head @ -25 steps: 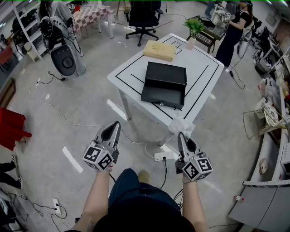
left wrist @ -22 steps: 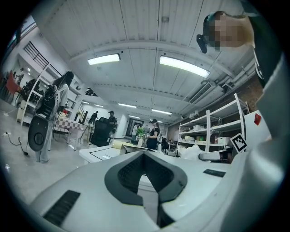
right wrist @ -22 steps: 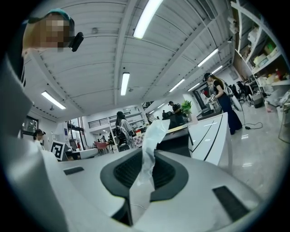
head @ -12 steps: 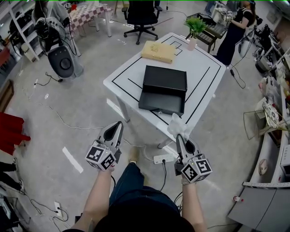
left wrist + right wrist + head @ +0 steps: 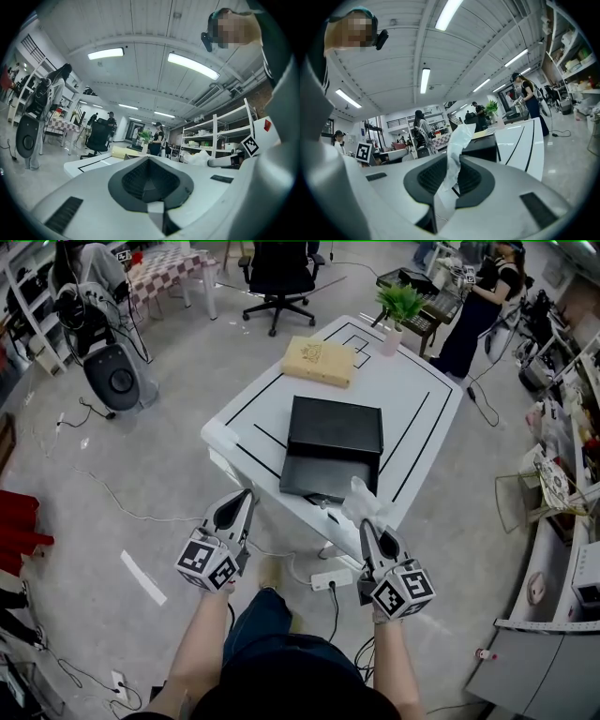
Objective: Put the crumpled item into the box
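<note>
A black box (image 5: 335, 427) lies on the white table (image 5: 417, 399), its near part (image 5: 322, 476) by the table's front edge. The crumpled white item (image 5: 364, 502) sticks out of my right gripper (image 5: 367, 525), which is shut on it just short of that edge. In the right gripper view the crumpled item (image 5: 453, 157) stands up between the jaws of the right gripper (image 5: 449, 183), with the box (image 5: 482, 144) beyond. My left gripper (image 5: 241, 502) is shut and holds nothing, left of the table's corner. The left gripper (image 5: 150, 183) view shows its pads together and the crumpled item (image 5: 198, 158) at the right.
A flat tan pad (image 5: 319, 360) and a potted plant (image 5: 400, 307) sit at the table's far side. A power strip (image 5: 324, 579) and cables lie on the floor under the front edge. An office chair (image 5: 279, 277) and a person (image 5: 473, 310) are behind the table.
Both grippers have come closer to the table's front edge, the right one still with the crumpled item. The table and box now sit nearer in the head view.
</note>
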Demonstrator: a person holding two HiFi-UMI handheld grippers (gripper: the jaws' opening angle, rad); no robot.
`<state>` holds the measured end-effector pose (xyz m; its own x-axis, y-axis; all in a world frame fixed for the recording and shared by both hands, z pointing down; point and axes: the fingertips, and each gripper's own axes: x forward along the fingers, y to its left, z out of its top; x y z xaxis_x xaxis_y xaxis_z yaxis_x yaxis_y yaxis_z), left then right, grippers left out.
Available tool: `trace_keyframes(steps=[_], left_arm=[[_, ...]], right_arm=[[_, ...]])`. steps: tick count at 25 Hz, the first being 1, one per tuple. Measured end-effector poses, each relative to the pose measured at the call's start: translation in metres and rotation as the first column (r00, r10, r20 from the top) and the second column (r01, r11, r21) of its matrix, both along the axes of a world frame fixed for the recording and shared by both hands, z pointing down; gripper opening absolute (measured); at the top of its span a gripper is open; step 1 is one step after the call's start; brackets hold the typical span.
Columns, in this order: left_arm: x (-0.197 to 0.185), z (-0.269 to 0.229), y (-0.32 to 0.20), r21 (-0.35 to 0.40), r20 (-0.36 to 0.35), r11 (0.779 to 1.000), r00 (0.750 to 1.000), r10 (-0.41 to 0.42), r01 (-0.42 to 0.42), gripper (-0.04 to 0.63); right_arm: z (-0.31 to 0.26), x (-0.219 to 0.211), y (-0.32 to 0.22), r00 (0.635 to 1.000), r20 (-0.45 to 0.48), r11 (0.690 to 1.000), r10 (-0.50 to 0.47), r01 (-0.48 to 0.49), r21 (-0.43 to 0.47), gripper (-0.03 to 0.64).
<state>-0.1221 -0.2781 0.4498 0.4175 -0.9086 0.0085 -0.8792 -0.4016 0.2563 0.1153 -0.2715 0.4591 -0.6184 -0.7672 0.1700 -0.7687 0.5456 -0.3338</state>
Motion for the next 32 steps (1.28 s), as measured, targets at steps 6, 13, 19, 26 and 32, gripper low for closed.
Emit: trace_keyframes(steps=[6,13,19,26,32], left_arm=[[-0.011,0.0,-0.037,-0.007,0.008,1.0,1.0,0.016,-0.016,0.002],[-0.015,0.006,-0.075,-0.018,0.018,0.999,0.999,0.045,-0.045,0.002],[-0.015,0.016,-0.102,-0.034,0.008,0.997,0.997,0.074,-0.074,0.002],[-0.013,0.033,-0.129,-0.059,0.001,0.994,0.995,0.097,-0.097,0.002],[-0.017,0.045,-0.148,-0.068,-0.013,0.993,0.995,0.1,-0.101,0.002]], right_arm=[[0.0,-0.013,-0.03,1.0,-0.022,1.0,0.004,-0.005,-0.017,0.046],[0.003,-0.028,-0.061,0.998,-0.057,0.999,0.004,-0.006,-0.038,0.046],[0.015,-0.039,-0.087,0.99,-0.138,0.996,-0.021,0.008,-0.092,0.046],[0.039,-0.057,-0.11,0.976,-0.203,0.977,-0.082,0.038,-0.209,0.046],[0.058,-0.07,-0.122,0.956,-0.247,0.946,-0.156,0.072,-0.317,0.046]])
